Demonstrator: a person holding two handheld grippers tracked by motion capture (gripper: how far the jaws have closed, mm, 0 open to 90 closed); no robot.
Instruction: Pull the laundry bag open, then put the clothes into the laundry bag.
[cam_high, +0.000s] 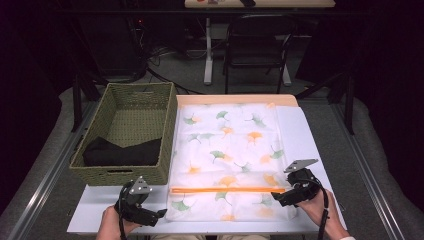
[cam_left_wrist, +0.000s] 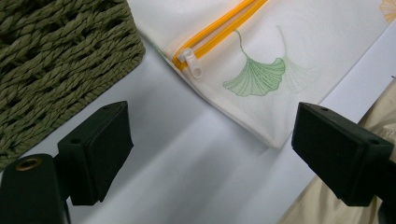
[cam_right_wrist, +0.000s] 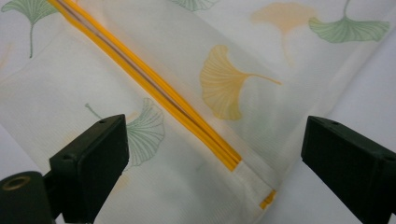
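Both grippers, left (cam_high: 161, 214) and right (cam_high: 274, 200), hover with fingers apart at the near corners of the white ginkgo-print mesh zip bag (cam_high: 225, 150) lying flat on the white surface (cam_high: 305, 145); unzipping should start at the white zipper pull (cam_left_wrist: 192, 63), opposite corner pinned.

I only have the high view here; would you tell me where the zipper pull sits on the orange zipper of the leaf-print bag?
Observer: The white zipper pull sits at the zipper's end nearest the woven basket, as the left gripper view shows.
Operator: Thank you. Is the left gripper holding that pull?
Observer: No, the left gripper has its jaws wide apart over bare table beside the bag's corner, touching nothing.
Operator: And the right gripper?
Observer: The right gripper is open too; in its own view the zipper's closed far end lies between its jaws, ungripped.
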